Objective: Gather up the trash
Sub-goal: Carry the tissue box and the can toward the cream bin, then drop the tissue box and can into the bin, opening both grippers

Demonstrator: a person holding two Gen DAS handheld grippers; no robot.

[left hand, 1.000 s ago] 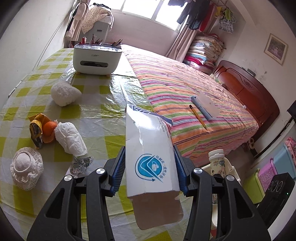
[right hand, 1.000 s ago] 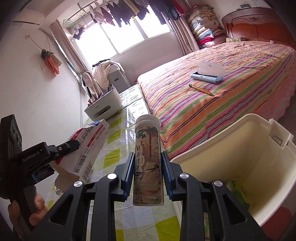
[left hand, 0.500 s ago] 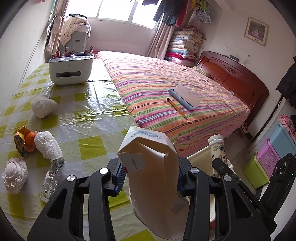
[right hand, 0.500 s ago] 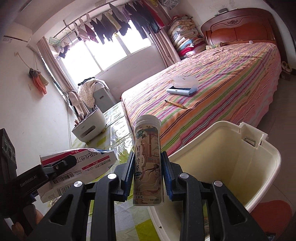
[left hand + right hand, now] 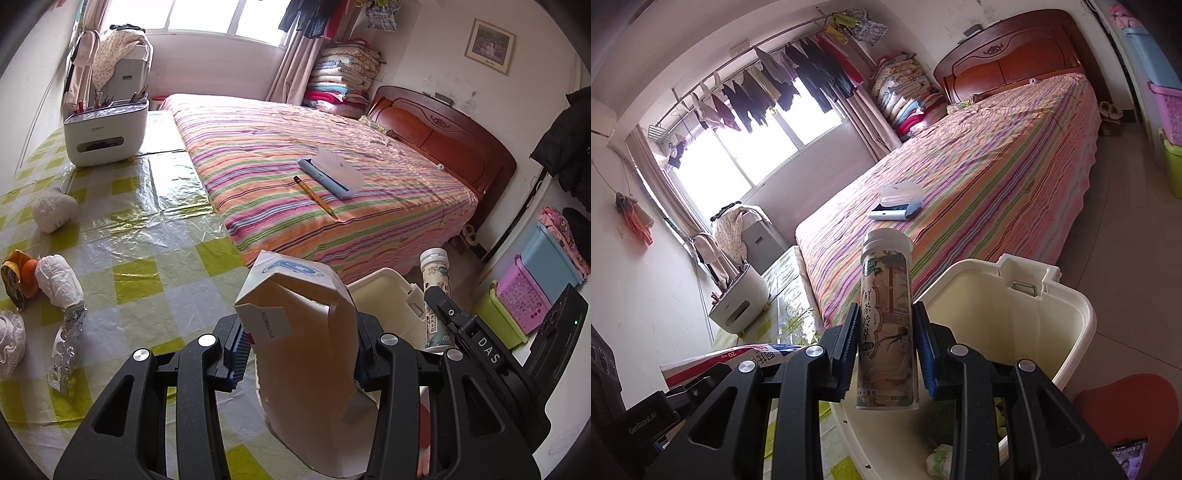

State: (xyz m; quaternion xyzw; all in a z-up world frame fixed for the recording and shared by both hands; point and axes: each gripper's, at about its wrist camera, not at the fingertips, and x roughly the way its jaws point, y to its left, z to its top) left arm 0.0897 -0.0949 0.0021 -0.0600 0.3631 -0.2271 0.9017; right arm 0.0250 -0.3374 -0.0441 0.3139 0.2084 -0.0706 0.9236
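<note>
With the left gripper (image 5: 299, 354) clamped on the paper bag (image 5: 306, 339) and the right gripper (image 5: 886, 350) tight on the bottle (image 5: 886, 325), both seemingly over the bin (image 5: 1034, 314), we should centre each above its mouth before parting the fingers.

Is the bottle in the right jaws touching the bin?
Apart. In the right wrist view the bottle, clamped by the right gripper, hangs clear of the bin rim.
</note>
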